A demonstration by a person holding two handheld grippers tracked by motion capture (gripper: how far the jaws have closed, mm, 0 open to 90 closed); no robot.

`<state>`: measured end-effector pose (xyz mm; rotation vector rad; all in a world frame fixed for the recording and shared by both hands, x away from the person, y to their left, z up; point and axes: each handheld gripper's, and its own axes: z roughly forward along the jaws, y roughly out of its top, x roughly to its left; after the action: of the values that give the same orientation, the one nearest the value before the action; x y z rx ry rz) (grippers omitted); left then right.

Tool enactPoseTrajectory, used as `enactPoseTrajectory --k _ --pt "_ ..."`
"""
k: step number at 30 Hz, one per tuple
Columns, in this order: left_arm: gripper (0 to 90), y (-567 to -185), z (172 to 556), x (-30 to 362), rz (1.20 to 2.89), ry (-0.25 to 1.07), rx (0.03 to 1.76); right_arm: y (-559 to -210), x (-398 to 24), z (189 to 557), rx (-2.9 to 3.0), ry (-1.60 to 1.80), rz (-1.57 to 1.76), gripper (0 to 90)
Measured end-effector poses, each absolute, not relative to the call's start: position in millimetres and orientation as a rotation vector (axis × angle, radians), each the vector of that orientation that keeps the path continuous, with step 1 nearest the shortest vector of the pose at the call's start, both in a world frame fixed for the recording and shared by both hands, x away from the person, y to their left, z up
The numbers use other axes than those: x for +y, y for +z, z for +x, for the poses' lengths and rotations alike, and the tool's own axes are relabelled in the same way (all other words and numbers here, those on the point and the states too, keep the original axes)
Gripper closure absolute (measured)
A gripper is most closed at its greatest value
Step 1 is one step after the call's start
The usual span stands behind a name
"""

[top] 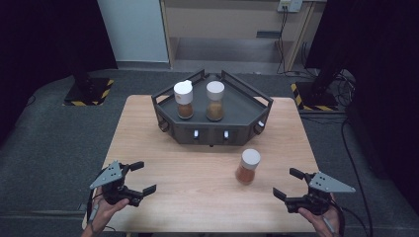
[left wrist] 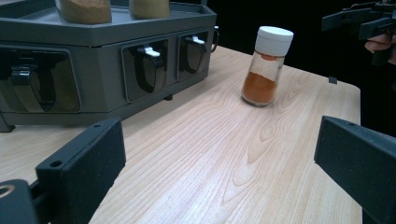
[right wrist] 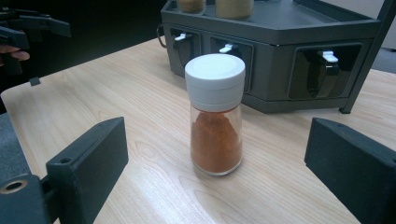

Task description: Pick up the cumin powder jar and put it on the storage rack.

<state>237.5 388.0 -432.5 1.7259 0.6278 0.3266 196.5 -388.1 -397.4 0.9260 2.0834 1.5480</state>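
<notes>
The jar (top: 247,167) of orange powder stands upright on the surface (top: 197,197), unlabelled, near the rack (top: 212,129). Left hand-held gripper (top: 141,177) and right hand-held gripper (top: 289,183) hover released, empty.

Spice jar (right wrist: 215,114): clear glass, white cap, rust-orange powder inside.
Rack (top: 247,118): dark grey throughout, with small white tabs on black levers set into its front panels.
Two jars on the rack: the left jar (top: 184,99) white-capped with reddish-brown contents, the right jar (top: 215,100) white-capped with tan-brown contents.
Surface (top: 197,187): pale wood with a fine light-brown grain pattern.
Left gripper (top: 140,177): black jaws, grey three-cornered plate on top.
Right gripper (top: 288,182): black jaws, grey plate likewise.
Floor (top: 44,148): dark grey carpet.
Stand bases (top: 89,94) on the floor: black, edged with yellow-and-black diagonal stripes.
</notes>
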Motion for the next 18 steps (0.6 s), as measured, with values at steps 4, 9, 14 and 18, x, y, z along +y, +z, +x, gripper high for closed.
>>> enactPoseTrajectory --k 4,9,14,18 --pt "1.1 -432.5 237.5 388.0 1.727 0.323 0.63 -397.2 -387.7 197.2 2.085 1.547 0.932 6.5" --pt "1.1 -433.4 238.4 388.2 1.722 0.32 0.634 -397.4 -387.7 197.3 2.085 1.545 0.935 6.5" --pt "1.1 -433.3 238.3 387.8 1.723 0.319 0.631 -397.1 -387.0 197.8 2.097 1.54 0.934 6.5" --pt "1.1 -433.4 238.7 387.5 1.724 0.316 0.63 -397.3 -387.5 197.8 2.095 1.545 0.932 6.5"
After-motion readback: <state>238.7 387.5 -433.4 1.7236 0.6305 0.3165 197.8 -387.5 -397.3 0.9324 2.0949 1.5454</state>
